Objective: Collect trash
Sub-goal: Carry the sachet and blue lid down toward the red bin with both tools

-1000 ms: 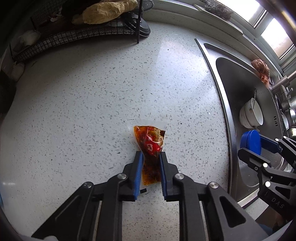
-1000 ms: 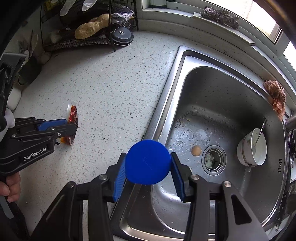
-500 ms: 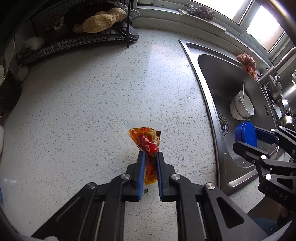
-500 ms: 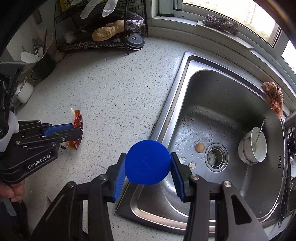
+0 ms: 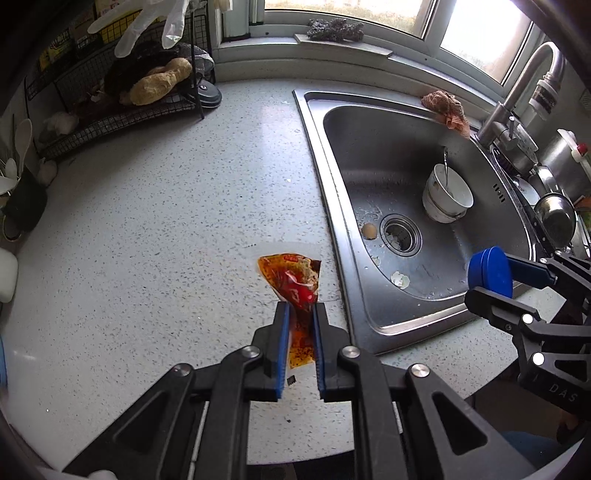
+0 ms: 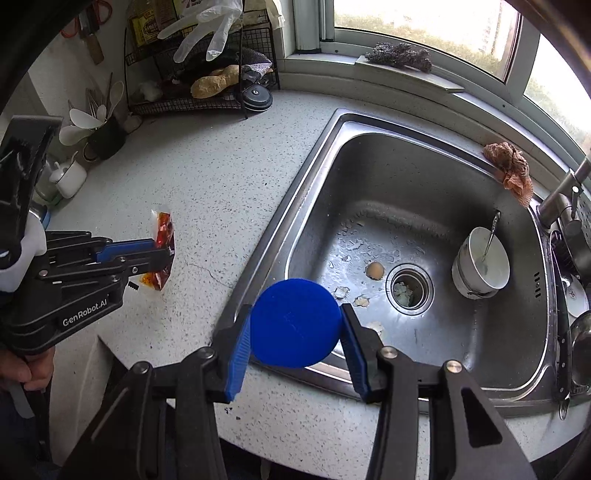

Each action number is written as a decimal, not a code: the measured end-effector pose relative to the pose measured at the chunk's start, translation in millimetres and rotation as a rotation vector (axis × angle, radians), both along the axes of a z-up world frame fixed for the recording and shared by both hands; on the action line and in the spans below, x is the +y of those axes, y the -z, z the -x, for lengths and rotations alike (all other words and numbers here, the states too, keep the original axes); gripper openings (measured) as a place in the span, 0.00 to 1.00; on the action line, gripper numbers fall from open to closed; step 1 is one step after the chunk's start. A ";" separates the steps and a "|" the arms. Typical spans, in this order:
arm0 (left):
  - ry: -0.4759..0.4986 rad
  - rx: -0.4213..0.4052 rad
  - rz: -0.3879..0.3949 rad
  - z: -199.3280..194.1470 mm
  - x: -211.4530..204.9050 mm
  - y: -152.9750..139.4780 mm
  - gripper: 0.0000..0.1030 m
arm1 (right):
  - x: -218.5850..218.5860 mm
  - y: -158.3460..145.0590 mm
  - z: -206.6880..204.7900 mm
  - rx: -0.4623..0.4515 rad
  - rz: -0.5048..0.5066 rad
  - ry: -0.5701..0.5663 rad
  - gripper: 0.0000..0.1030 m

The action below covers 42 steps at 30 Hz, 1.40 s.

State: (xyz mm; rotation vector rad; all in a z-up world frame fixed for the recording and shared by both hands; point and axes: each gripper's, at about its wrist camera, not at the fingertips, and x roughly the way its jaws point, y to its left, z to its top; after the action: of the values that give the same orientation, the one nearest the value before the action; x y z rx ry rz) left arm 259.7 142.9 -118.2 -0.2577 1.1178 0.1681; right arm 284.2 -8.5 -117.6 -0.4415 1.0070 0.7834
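Speckled counter [image 5: 147, 240] now sits farther below: left gripper [image 5: 300, 325] has lifted the oily sauce packet [image 5: 295, 291] clear (clamped at 6 o'clock), right gripper [image 6: 293, 332] still pinching blue lid [image 6: 295, 328], so bin's next.

A white counter [image 5: 155, 229] flecked with dark and grey specks is seen, with a silver-grey steel sink [image 5: 388, 147] set at its right edge; white bowls [image 5: 447, 194], a tan eggshell [image 5: 369, 230] and pale shell bits [image 5: 400, 279] are shown in the basin, and a rust-orange rag [image 5: 447, 110] on its far rim. A clear packet [image 5: 295, 288] stained orange-red, with a red print, is pinched between blue pads [image 5: 283, 343] on the black left gripper [image 5: 300, 314], and a solid blue lid [image 6: 295, 328] between the blue pads [image 6: 238, 354] of the black right gripper [image 6: 295, 325]. At the far left corner a black wire rack [image 5: 110, 110] with a yellow-brown sponge [image 5: 159, 83] and a translucent white glove [image 5: 147, 18] is shown.
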 end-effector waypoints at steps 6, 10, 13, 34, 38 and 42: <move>0.053 -0.023 -0.014 13.7 -62.6 -9.8 0.11 | -60.3 -8.6 17.9 -0.013 -0.019 0.035 0.42; 0.100 -0.033 -0.018 25.8 -109.2 -14.4 0.11 | -100.8 -13.9 33.4 -0.026 -0.026 0.063 0.42; 0.129 -0.040 -0.012 36.7 -143.4 -15.3 0.11 | -130.6 -14.6 44.4 -0.025 -0.035 0.089 0.42; 0.422 0.082 -0.008 63.0 -327.0 30.9 0.11 | -294.0 26.3 101.1 0.025 -0.067 0.394 0.42; 0.489 0.120 -0.031 58.5 -350.0 61.0 0.11 | -316.0 47.9 107.8 0.068 -0.142 0.448 0.42; 0.535 0.176 -0.011 55.5 -364.1 106.5 0.11 | -330.9 91.1 110.0 0.109 -0.115 0.509 0.42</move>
State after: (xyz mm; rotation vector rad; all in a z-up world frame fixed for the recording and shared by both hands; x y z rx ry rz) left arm 204.1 -221.2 -224.7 0.0740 1.3223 -0.2834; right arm 174.2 -339.4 -208.7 -0.0334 1.1084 0.4052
